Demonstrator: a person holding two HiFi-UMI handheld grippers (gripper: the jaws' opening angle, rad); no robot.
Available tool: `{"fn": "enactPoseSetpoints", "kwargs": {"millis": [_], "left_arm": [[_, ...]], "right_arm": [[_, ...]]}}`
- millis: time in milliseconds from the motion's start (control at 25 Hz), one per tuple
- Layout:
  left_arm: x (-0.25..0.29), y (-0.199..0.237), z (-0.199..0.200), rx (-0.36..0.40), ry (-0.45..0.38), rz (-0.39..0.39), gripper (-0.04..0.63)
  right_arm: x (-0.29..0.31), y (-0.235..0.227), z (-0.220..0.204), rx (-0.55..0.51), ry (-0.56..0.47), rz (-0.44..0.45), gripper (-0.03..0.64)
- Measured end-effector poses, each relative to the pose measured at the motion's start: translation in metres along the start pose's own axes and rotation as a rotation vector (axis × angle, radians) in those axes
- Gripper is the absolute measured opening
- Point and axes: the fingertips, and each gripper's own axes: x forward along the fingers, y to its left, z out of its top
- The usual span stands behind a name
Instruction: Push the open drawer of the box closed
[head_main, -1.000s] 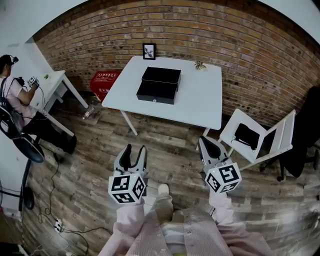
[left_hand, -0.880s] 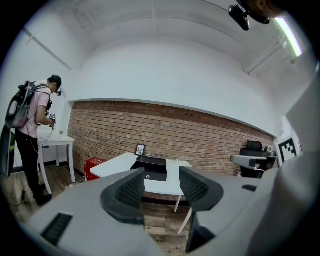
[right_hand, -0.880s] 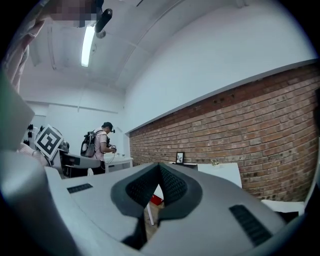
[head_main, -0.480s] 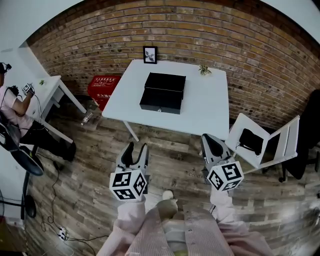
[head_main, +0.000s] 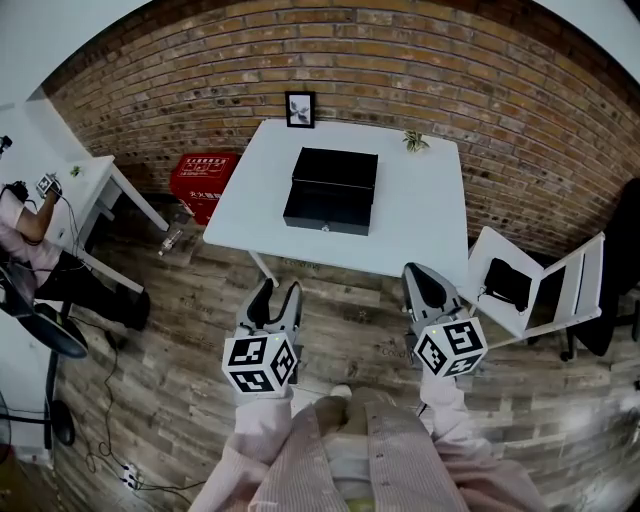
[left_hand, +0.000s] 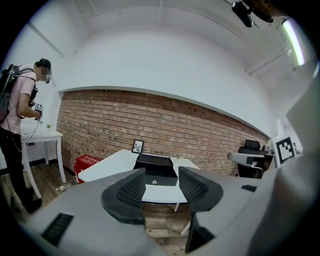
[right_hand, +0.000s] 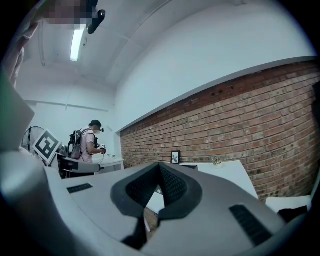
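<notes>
Box (head_main: 331, 190) sits on the white bench (head_main: 420, 220) at 12 o'clock, well apart from both grippers. Its drawer (head_main: 327, 216) juts toward the person. Left gripper (head_main: 277, 297): jaws apart, empty. Right gripper (head_main: 424, 282): jaws together, empty. Drawer looks rigid and should slide easily, but the box may skid, so push flat on front centre. Left gripper view shows the front's knob (left_hand: 155, 182). Head view shows the overhang. Right gripper view mostly hides the box.

Box (head_main: 331, 190) on the table (head_main: 422, 222), picture frame (head_main: 299, 108) behind it, chair (head_main: 548, 284) right of the table, crate (head_main: 203, 176) left
</notes>
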Motion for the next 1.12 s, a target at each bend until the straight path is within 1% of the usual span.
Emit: {"fn": "enactPoseSetpoints", "kwargs": {"millis": [320,600,720,880,1120], "left_arm": [[0.019,0.009,-0.008,-0.015,0.032,-0.017,0.187],[0.041,0.022,-0.016,-0.041,0.066,-0.017,0.176],[0.056,0.030,-0.019,-0.047,0.087,-0.013,0.161],[0.077,0.041,-0.022,-0.050,0.110,0.016,0.156],[0.120,0.047,-0.026,-0.055,0.157,0.015,0.156]], "right_arm": [[0.017,-0.002,-0.007,0.002,0.026,-0.011,0.003],[0.044,-0.003,-0.018,-0.008,0.066,0.004,0.003],[0.062,-0.010,-0.018,-0.007,0.073,0.004,0.003],[0.085,-0.022,-0.020,-0.004,0.090,0.002,0.003],[0.121,-0.048,-0.022,0.006,0.106,0.002,0.003]]}}
